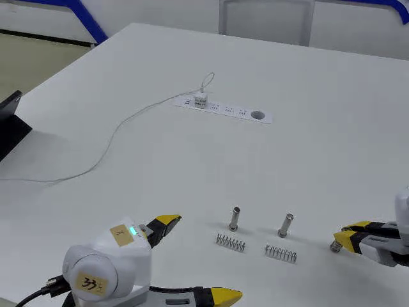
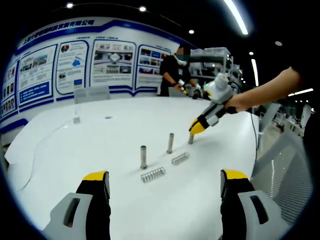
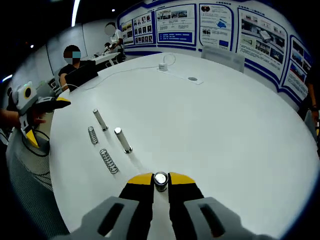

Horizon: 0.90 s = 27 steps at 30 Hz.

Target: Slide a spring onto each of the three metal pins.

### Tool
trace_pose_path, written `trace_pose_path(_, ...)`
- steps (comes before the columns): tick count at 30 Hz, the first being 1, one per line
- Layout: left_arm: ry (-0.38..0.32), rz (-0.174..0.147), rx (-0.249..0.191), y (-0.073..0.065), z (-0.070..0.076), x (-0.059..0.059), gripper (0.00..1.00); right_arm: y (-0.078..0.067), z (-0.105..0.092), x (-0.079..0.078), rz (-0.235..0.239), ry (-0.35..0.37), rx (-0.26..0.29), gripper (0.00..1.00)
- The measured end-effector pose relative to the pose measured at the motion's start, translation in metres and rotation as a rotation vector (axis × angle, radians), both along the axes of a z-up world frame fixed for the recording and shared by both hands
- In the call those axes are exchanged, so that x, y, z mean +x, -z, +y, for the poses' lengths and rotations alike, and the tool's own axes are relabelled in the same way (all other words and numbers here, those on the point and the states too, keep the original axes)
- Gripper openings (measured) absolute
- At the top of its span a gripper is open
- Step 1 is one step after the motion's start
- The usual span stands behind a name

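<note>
Right gripper view: right gripper (image 3: 160, 181) is clamping a pin (image 3: 160, 178), left gripper (image 2: 165, 176) is hanging wide open, two springs (image 1: 281, 254) lying left of that pin.

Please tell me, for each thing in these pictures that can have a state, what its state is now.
left gripper: open, holding nothing.
right gripper: shut on the held pin.
held pin: clamped, no spring on it.
left pin: upright, bare.
middle pin: upright, bare.
left spring: lying flat, on no pin.
right spring: lying flat, on no pin.
power strip: white plug inserted.
</note>
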<state>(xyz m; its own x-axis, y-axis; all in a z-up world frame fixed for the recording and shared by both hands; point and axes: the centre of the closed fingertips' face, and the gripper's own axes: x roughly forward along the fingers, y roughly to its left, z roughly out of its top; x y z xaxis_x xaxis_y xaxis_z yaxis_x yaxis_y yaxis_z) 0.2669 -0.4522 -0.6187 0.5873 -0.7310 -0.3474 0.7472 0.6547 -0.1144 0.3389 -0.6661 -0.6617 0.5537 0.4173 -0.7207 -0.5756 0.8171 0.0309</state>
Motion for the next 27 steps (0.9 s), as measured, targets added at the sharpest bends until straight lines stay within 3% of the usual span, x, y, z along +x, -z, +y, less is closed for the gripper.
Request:
trace_pose_path(16, 0.014, 0.002, 0.01, 0.002, -0.002, -0.003, 0.93, 0.005, 0.0, -0.001, 0.009, -0.005, -0.014, 0.12)
trace_pose_path(27, 0.022, 0.002, 0.023, 0.004, -0.003, -0.004, 0.93, -0.007, -0.003, -0.002, -0.011, 0.021, 0.017, 0.2)
